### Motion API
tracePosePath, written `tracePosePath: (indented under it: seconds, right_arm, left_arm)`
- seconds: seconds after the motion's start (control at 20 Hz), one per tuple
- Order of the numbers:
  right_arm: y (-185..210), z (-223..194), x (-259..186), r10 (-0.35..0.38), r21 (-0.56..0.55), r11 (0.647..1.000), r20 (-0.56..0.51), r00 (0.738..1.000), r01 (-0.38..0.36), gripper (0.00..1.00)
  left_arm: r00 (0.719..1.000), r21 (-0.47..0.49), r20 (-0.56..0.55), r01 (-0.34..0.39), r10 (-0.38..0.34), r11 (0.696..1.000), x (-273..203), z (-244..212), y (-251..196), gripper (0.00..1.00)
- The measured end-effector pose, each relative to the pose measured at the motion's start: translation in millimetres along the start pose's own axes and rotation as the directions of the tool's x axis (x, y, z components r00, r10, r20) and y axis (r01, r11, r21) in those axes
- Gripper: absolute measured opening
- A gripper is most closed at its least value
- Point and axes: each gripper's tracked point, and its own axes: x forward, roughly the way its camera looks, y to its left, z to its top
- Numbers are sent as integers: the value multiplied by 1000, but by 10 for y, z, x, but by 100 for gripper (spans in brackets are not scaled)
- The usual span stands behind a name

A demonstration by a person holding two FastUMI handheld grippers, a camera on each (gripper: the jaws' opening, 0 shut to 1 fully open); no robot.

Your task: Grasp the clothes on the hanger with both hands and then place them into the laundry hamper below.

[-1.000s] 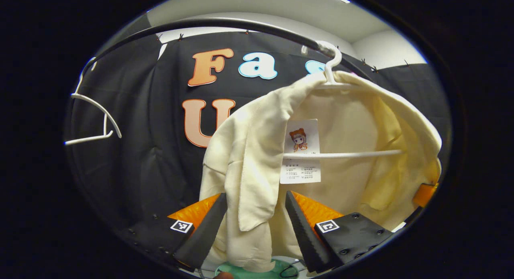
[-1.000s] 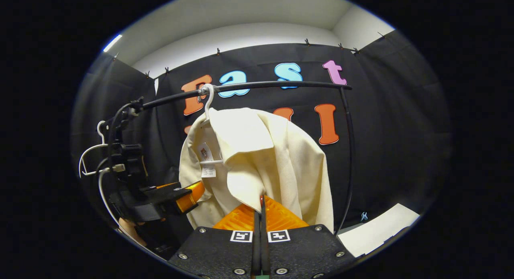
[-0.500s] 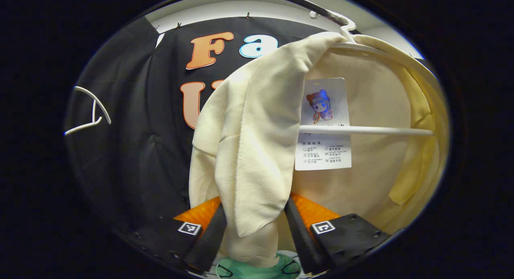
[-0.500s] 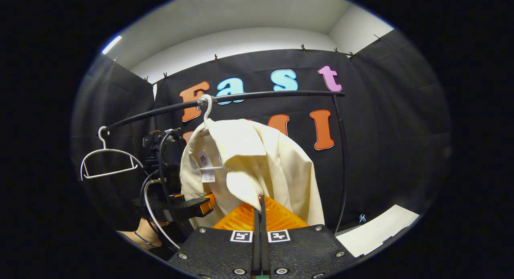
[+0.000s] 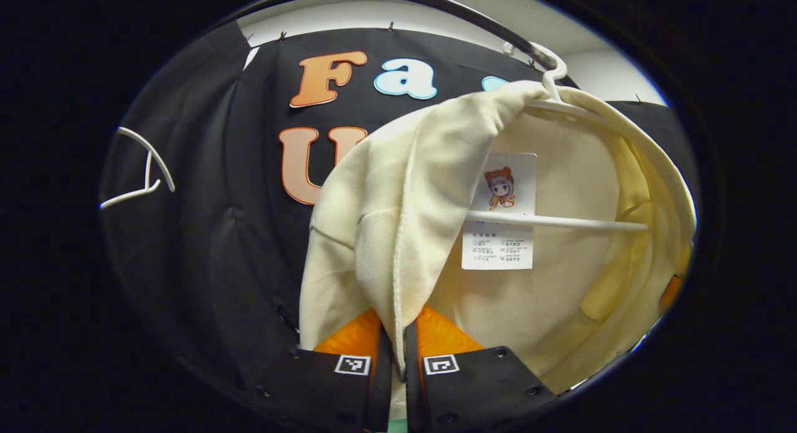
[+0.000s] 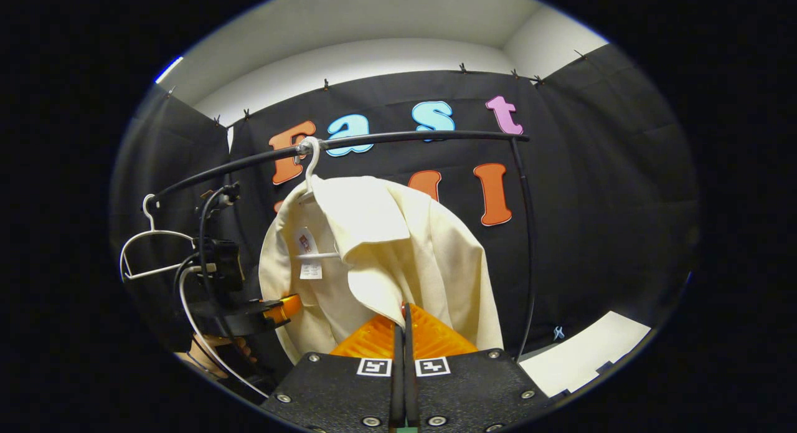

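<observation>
Both claws — left claw (image 5: pixel 394 349), right claw (image 6: pixel 403 324) — pinch shirt (image 5: pixel 398 233) edges.

The shirt (image 6: pixel 398 258) hangs on a hanger (image 5: pixel 560 221) from the rail (image 6: pixel 411 137), an empty hanger (image 6: pixel 146 252) to its left.

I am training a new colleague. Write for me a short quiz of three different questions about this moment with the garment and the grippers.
1. True or false: the cream garment hangs on a white hanger from the black rail.
2. The left gripper is: A) open, B) shut on the garment's front edge, C) holding an empty hanger.
3. Fill in: the right gripper is shut on the ______.

Key: 1 true; 2 B; 3 garment.
</observation>
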Motion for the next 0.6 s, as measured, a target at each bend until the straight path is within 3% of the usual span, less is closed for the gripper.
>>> tracePosePath:
  seconds: [0.1,0.15,0.6]
  right_arm:
    - [-47,84,-9,-2,-24,1000,4,1000,2,0]
    - [-95,160,-3,-12,-36,999,14,1000,13,0]
    - [-385,719,-12,-94,-100,989,146,985,110,0]
  left_arm:
    - [1000,-15,8,-10,11,1000,-116,61,152,17]
    - [999,-12,25,-30,31,999,-154,142,244,9]
    - [976,-19,182,-115,117,993,-502,873,821,8]
